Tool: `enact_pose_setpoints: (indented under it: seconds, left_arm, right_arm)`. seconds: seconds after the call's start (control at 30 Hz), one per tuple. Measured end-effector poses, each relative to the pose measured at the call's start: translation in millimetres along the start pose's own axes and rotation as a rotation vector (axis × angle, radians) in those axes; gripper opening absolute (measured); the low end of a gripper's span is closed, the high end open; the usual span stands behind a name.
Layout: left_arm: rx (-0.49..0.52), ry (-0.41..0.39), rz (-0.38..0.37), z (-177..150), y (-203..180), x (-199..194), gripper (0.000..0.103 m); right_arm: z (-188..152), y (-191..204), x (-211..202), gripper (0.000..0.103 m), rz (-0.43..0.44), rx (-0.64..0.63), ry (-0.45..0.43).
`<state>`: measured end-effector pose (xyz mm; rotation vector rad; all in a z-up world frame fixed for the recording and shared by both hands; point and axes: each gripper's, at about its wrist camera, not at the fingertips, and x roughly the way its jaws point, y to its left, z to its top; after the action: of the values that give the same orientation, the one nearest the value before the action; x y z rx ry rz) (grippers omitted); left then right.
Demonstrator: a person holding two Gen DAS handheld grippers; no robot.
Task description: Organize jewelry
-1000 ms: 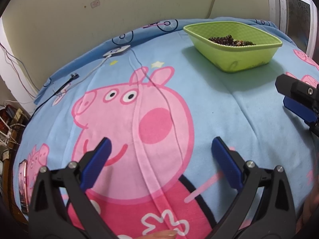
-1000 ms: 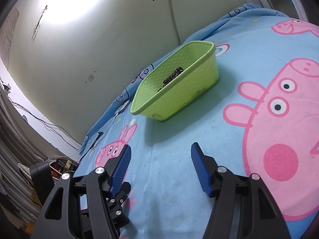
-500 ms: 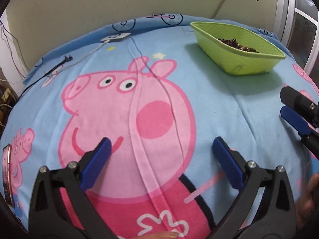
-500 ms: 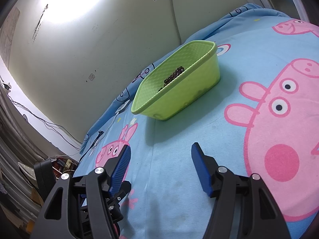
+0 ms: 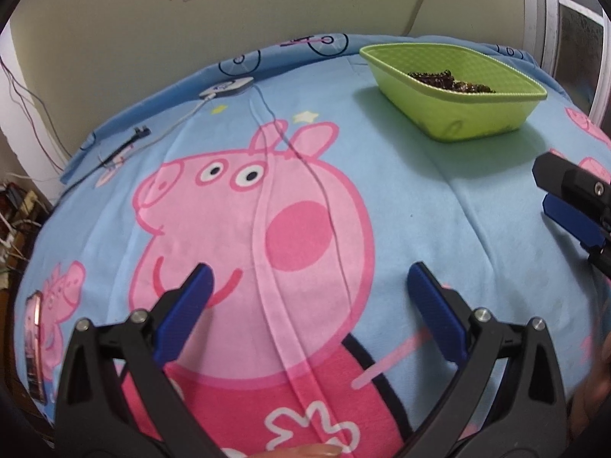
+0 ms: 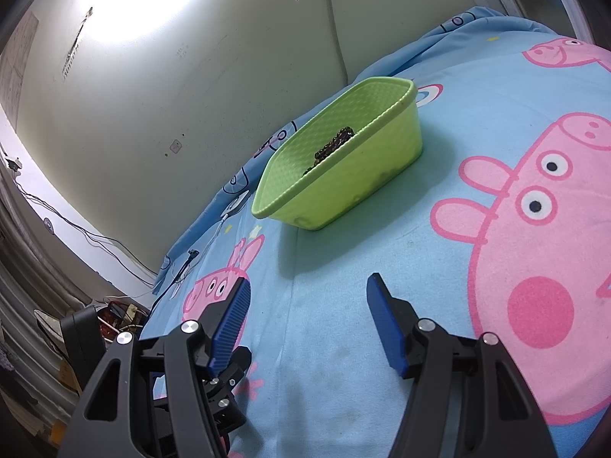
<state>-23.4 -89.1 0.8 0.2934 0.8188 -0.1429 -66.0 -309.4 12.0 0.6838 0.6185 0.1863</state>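
Left gripper (image 5: 309, 286): jaws spread, nothing held, above cartoon-pig bedsheet (image 5: 401, 191). Green plastic basket (image 5: 477, 118): on sheet, far right; dark beaded jewelry (image 5: 450, 80) inside. Right gripper (image 6: 307, 309): jaws spread, nothing held, near basket.

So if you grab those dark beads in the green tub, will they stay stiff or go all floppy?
Probably floppy: the dark beads lie heaped like a string. They look small, so likely light, and smooth enough to slip. The green tub may slide on the soft sheet.
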Motion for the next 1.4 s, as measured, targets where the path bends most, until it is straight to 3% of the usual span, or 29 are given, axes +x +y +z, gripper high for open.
enact_pose_setpoints:
  seconds: [0.17, 0.5, 1.4]
  left_arm:
    - [0.048, -0.022, 0.066, -0.2, -9.3, -4.5, 0.098]
    - [0.067, -0.031, 0.096, -1.2, -12.7, -6.6, 0.098]
    - [0.063, -0.029, 0.093, -0.8, -13.2, -7.0, 0.098]
  right_arm:
    - [3.2, -3.2, 1.7, 0.045, 0.007, -0.001, 0.003]
    - [2.8, -2.9, 1.2, 0.045, 0.007, 0.0, 0.002]
    - [7.1, -6.1, 1.7, 0.045, 0.02, 0.0, 0.006]
